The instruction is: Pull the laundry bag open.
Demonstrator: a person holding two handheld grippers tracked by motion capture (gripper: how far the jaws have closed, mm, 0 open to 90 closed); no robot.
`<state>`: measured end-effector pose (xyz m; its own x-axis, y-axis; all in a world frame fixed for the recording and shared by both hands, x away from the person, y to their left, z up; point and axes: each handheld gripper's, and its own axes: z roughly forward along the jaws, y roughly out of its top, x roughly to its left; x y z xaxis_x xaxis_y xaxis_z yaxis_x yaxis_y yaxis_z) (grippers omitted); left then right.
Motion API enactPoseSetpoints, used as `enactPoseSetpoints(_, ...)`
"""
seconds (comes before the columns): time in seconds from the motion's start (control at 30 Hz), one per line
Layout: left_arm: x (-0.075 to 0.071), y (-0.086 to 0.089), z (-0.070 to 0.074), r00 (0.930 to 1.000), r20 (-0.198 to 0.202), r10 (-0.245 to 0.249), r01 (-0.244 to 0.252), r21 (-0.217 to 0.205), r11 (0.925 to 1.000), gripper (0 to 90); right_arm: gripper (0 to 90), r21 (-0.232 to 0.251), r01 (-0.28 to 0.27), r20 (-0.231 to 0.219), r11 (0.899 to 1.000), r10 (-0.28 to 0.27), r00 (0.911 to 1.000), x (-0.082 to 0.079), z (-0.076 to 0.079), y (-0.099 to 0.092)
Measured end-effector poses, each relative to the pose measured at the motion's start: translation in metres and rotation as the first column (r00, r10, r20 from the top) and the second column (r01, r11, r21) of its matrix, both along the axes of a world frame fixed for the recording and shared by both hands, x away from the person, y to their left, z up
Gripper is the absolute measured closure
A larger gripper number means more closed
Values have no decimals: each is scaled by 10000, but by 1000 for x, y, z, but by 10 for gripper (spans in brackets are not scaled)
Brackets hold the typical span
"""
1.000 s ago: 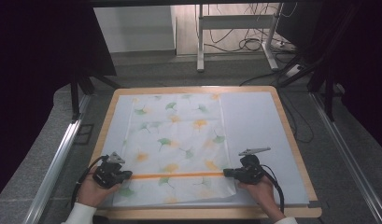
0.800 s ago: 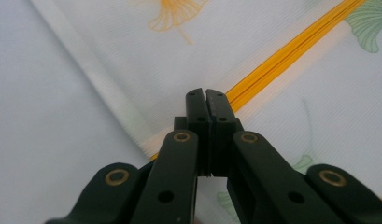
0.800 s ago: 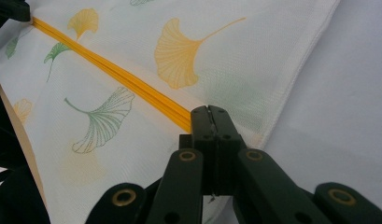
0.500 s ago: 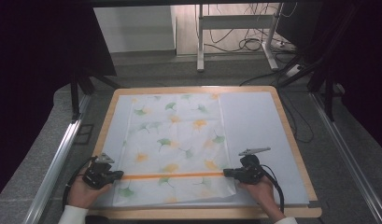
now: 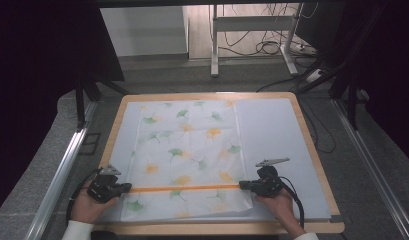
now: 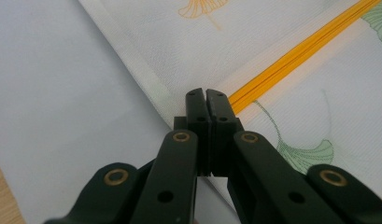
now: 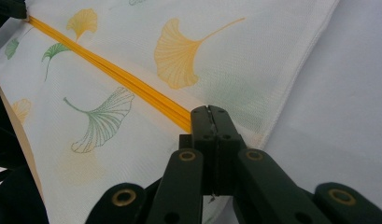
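Patterned cloth (image 5: 187, 155) on grey mat (image 5: 272, 135), wooden table (image 5: 312, 145), cables (image 5: 267, 47) beyond

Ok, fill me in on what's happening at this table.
A person holds a gripper in each hand over a white cloth printed with green and orange leaves, spread flat on a pale mat on the wooden table. An orange zipper runs across the cloth near the person's edge. The left gripper sits at the zipper's left end and the right gripper at its right end, both with fingers shut. Whether either pinches fabric is not clear.
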<state>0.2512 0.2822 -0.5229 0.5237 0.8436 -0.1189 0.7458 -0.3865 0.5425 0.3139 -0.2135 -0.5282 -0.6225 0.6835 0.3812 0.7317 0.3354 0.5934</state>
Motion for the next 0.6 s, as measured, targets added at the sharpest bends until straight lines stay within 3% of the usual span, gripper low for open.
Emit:
enactPoseSetpoints(0.13, -1, 0, -1, 9993, 327, -154, 154, 7, 9999, 880, 896, -51, -66, 102, 10000, 67, 9999, -1, 0, 0)
enactPoseSetpoints(0.2, -2, -1, 0, 9965, 820, -151, 151, 8, 9999, 859, 895, -151, -134, 352, 9998, 139, 9993, -2, 1, 2)
enactPoseSetpoints(0.33, -5, -1, 6, 9839, 1788, 73, 26, -551, 9985, 765, 894, 8, -285, 739, 9996, 283, 9969, -4, 5, 3)
enactPoseSetpoints(0.5, -8, -2, 13, 9608, 2687, 689, -407, -1095, 9932, 674, 891, 157, -343, 1684, 9993, 312, 9852, -11, 17, -2)
enactPoseSetpoints(0.6, -6, 1, 14, 9549, 2753, 1113, -719, -1493, 9862, 604, 753, 151, -256, 2321, 9996, 214, 9725, -15, 22, -11)
